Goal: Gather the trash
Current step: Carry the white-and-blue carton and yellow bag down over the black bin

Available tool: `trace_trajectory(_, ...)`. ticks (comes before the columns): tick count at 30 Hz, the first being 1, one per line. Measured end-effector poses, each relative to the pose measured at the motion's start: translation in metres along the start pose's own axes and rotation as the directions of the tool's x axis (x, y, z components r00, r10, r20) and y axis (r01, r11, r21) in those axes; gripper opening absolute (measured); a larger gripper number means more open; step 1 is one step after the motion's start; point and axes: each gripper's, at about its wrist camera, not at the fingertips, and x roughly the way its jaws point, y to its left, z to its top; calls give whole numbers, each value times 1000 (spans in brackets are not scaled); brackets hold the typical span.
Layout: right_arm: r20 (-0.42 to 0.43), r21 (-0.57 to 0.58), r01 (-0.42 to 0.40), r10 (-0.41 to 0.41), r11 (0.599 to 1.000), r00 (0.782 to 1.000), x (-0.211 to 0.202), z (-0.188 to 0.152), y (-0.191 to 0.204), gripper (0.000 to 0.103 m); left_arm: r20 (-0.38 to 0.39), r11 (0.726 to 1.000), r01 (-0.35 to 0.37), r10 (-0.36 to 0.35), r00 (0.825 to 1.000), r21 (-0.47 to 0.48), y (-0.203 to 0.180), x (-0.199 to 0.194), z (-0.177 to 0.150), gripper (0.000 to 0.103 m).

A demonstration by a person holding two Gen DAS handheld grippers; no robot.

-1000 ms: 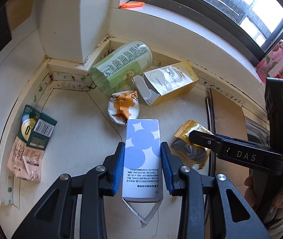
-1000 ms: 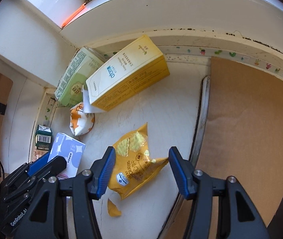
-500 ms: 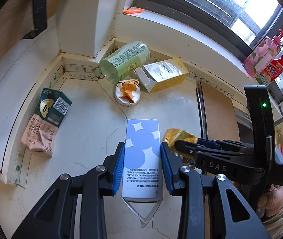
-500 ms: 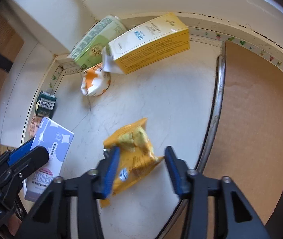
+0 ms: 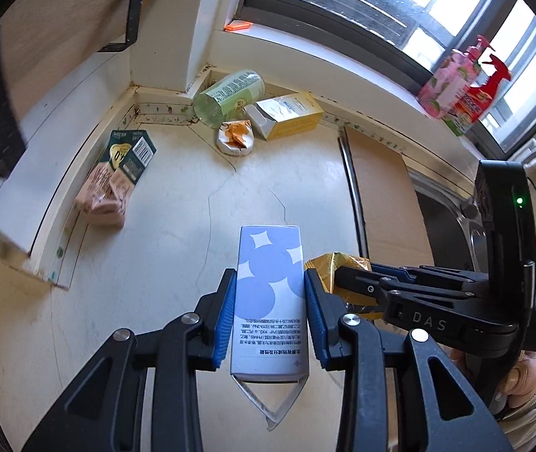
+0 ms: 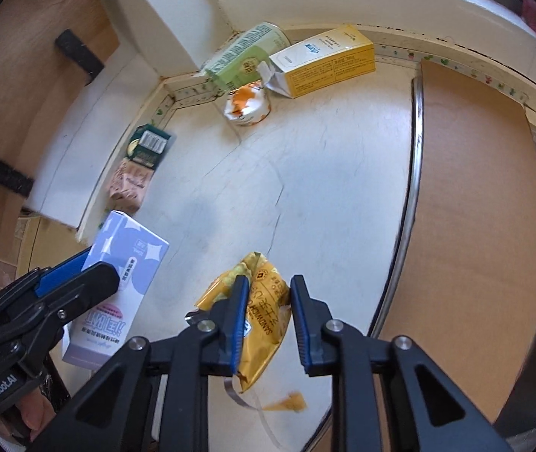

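On the far left, a green and pink packet (image 5: 117, 177) is lying by the wall. Further along, in the corner, a green can (image 5: 230, 96), a crumpled orange wrapper (image 5: 236, 137) and a yellow box (image 5: 290, 113) are sitting close together on the white counter (image 5: 162, 263). Nearer, the left gripper (image 5: 268, 320) is squeezing a blue and white box (image 5: 270, 301) between its blue pads and holding it up off the counter. Just to its right, the right gripper (image 6: 266, 320) is pinching a crinkly yellow snack bag (image 6: 256, 301). Its jaws have just been closing on the bag. A little torn yellow bit (image 6: 287, 403) is under the bag.
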Motion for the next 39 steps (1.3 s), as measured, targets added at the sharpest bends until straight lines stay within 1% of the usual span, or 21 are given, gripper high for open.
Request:
trace_trajectory(4,40,7,-11,11,1000,999,-26,-34,27,22,6,999,20,-20,1000,29,1,-28,-27,33)
trace_trajectory(7,70,19,-20,19,1000,997,-49,-65,41,22,10,998,40,-40,999,43,2,-51,-50,33)
trace_trajectory(15,146,53,-27,19,998,989,-87,-142,74,22,18,992,88,-90,996,94,8,-106,-113,33)
trace_trajectory(20,168,78,-35,21,996,986,-99,-195,92,22,8,985,122,-123,992,122,14,-134,-157,33)
trace_trajectory(25,146,112,-41,24,993,989,-99,-246,104,22,-22,980,144,-143,990,139,18,-148,-195,33)
trace_trajectory(29,111,150,-39,23,988,994,-93,-275,105,22,-65,977,164,-156,986,134,18,-151,-224,33)
trace_trajectory(34,66,187,-19,7,982,998,-86,-305,101,22,-102,976,173,-160,982,135,15,-147,-251,33)
trace_trajectory(39,30,238,-1,-6,971,1000,-69,-327,87,22,-131,978,163,-146,981,132,17,-130,-270,33)
